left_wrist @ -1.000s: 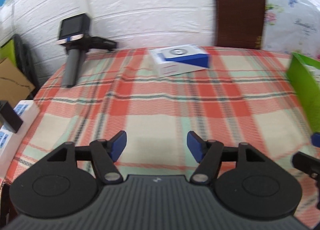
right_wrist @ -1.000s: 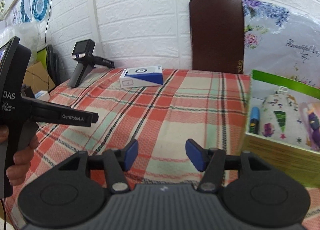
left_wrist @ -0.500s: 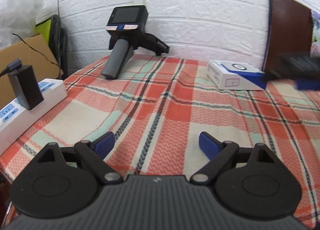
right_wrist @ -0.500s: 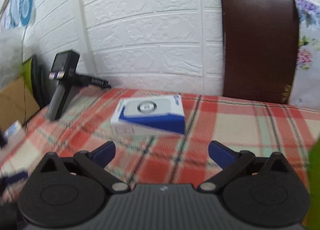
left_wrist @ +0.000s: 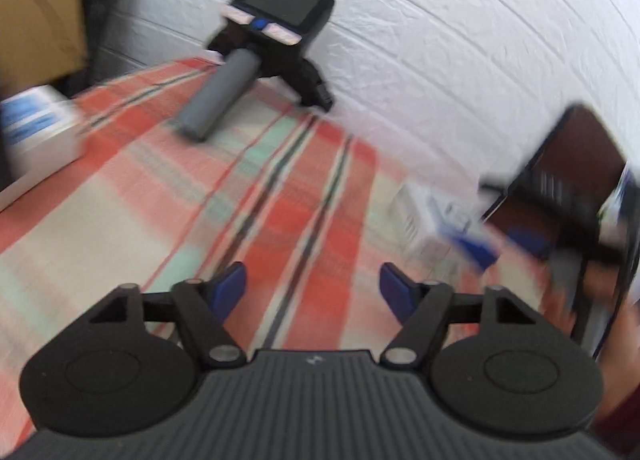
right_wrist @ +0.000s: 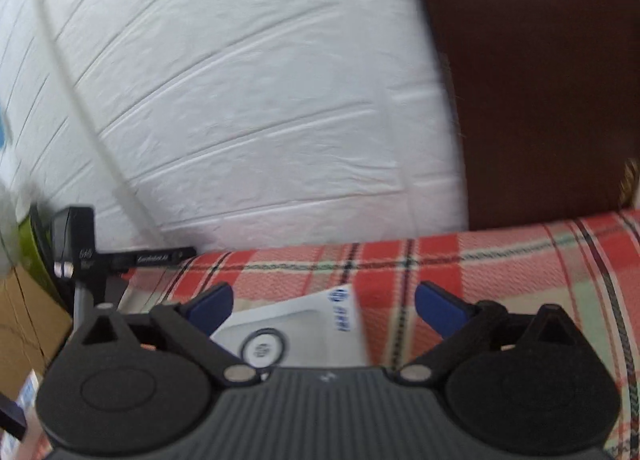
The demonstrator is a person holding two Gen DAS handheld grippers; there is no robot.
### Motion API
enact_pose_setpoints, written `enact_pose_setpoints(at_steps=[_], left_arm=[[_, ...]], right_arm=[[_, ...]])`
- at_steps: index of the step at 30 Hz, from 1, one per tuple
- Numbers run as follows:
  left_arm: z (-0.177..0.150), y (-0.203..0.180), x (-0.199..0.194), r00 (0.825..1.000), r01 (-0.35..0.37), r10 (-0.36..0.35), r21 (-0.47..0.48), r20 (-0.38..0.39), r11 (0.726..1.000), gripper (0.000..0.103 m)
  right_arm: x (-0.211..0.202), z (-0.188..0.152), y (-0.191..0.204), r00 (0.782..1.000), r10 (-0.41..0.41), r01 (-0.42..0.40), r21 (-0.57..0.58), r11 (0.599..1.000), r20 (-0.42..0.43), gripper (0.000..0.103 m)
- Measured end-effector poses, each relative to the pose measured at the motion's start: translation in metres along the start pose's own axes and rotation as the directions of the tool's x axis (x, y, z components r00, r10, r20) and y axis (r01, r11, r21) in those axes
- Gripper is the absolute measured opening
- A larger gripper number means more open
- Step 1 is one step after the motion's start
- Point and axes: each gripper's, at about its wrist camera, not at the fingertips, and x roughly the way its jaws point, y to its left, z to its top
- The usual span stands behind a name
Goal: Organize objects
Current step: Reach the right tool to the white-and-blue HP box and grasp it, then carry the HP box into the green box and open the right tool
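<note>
Two tools are seen spread wide with nothing between their blue pads. Within the last half second the right tool [right_wrist: 323,306] has been brought in low over the white and blue box [right_wrist: 304,334], which was well ahead before and now lies on the plaid table [right_wrist: 520,260] between its pads, partly under the tool body. The left tool [left_wrist: 312,286] has been swung toward the spare handheld gripper [left_wrist: 256,56] by the wall, blurred by the motion. A grasp on the box is judged to be imminent.
</note>
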Motion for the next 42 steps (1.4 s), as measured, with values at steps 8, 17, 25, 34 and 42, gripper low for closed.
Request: enact_pose_setpoints(at_steps=[8, 17, 25, 34, 42], left_arm=[[0.034, -0.061, 0.115, 0.955, 0.208, -0.206, -0.013, -0.211, 0.978, 0.052], [-0.008, -0.062, 0.063, 0.952, 0.206, -0.203, -0.008, -0.231, 0.978, 0.051], [-0.081, -0.045, -0.037, 0.923, 0.258, -0.241, 0.020, -0.299, 0.966, 0.051], [-0.119, -0.059, -0.081, 0.899, 0.286, -0.236, 0.087, -0.369, 0.954, 0.057], [-0.120, -0.091, -0.071, 0.920, 0.239, -0.155, 0.202, -0.359, 0.950, 0.060]], right_arm=[[0.014, -0.017, -0.043, 0.989, 0.128, -0.107, 0.246, 0.963, -0.070, 0.061], [-0.032, -0.045, -0.026, 0.975, 0.162, -0.112, 0.295, 0.949, -0.150, 0.048], [-0.144, -0.134, -0.017, 0.964, 0.160, -0.135, 0.128, 0.983, -0.212, 0.059], [-0.252, -0.207, 0.001, 0.963, 0.157, -0.214, -0.268, 0.939, -0.218, 0.094], [-0.232, -0.224, 0.023, 0.994, 0.005, -0.065, -0.537, 0.841, -0.113, 0.083]])
